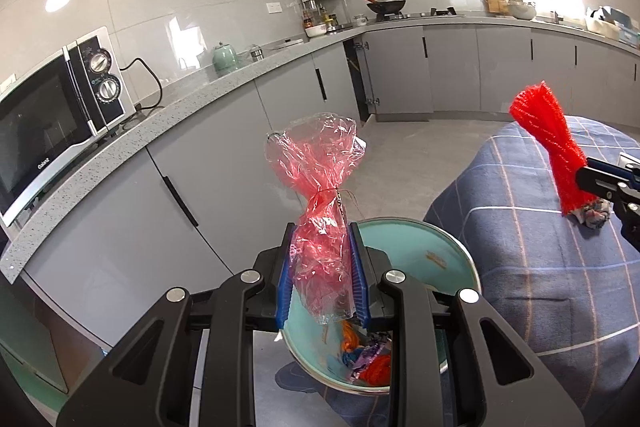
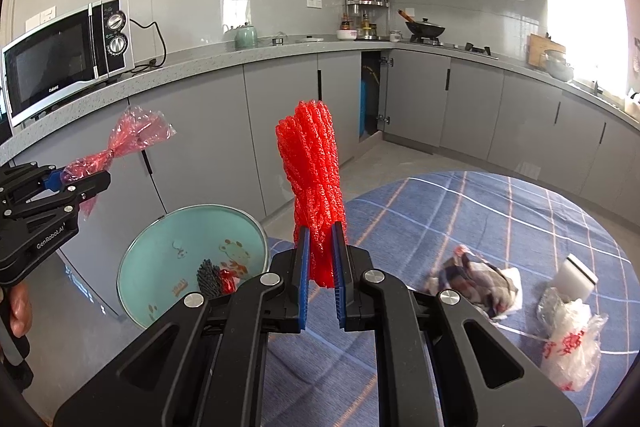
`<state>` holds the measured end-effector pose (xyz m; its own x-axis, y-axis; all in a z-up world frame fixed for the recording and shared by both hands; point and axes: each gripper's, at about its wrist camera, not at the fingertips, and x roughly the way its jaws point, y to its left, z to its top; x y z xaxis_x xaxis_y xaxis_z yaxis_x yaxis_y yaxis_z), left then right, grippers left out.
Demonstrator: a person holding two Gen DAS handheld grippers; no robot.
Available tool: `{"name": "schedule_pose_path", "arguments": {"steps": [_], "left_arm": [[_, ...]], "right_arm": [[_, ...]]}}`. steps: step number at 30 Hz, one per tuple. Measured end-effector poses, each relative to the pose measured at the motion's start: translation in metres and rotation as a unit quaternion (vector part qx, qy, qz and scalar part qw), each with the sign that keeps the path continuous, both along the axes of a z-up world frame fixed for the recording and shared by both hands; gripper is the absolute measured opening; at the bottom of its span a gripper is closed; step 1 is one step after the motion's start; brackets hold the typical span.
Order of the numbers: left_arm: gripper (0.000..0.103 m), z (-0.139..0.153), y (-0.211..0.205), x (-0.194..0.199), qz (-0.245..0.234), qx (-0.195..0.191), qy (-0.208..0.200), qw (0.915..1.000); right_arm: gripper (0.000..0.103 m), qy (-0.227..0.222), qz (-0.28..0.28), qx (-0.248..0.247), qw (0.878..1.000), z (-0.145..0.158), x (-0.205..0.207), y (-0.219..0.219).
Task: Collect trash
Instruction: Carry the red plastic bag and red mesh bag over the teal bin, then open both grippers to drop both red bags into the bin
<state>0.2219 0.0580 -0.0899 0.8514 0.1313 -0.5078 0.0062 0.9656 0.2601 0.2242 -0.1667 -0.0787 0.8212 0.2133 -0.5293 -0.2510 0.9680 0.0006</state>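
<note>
My left gripper (image 1: 320,231) is shut on a crumpled red cellophane wrapper (image 1: 318,183) and holds it above a teal basin (image 1: 448,255) with several wrappers in its bottom. My right gripper (image 2: 320,231) is shut on a bundled red mesh net (image 2: 312,163) and holds it over the edge of the table. The net (image 1: 548,143) and right gripper (image 1: 580,179) show at the right of the left wrist view. The left gripper (image 2: 102,183), the wrapper (image 2: 128,139) and the basin (image 2: 160,251) show at the left of the right wrist view.
A round table with a blue plaid cloth (image 2: 480,211) holds a crumpled dark-patterned wrapper (image 2: 480,283), a clear bag with red print (image 2: 572,343) and a white block (image 2: 576,275). Grey cabinets and a counter with a microwave (image 2: 64,55) run behind.
</note>
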Motion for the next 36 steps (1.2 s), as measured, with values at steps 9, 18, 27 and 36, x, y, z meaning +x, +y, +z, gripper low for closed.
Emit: {"name": "schedule_pose_path", "arguments": {"steps": [9,18,27,36], "left_arm": [[0.025,-0.002,0.01,0.007,0.015,-0.002,0.004,0.9999],[0.025,-0.003,0.016,0.01,0.027,0.001,0.002,0.9996],[0.025,-0.005,0.022,0.013,0.035,-0.001,0.005,0.9994],[0.026,-0.007,0.022,0.014,0.033,-0.003,0.009,0.9994]], "right_arm": [[0.011,0.004,0.01,-0.003,1.0,-0.008,0.015,0.017],[0.011,0.009,0.02,-0.007,1.0,-0.015,0.024,0.027],[0.011,0.014,0.032,-0.012,0.999,-0.017,0.029,0.036],[0.011,0.016,0.047,-0.016,0.999,-0.017,0.031,0.048]]}}
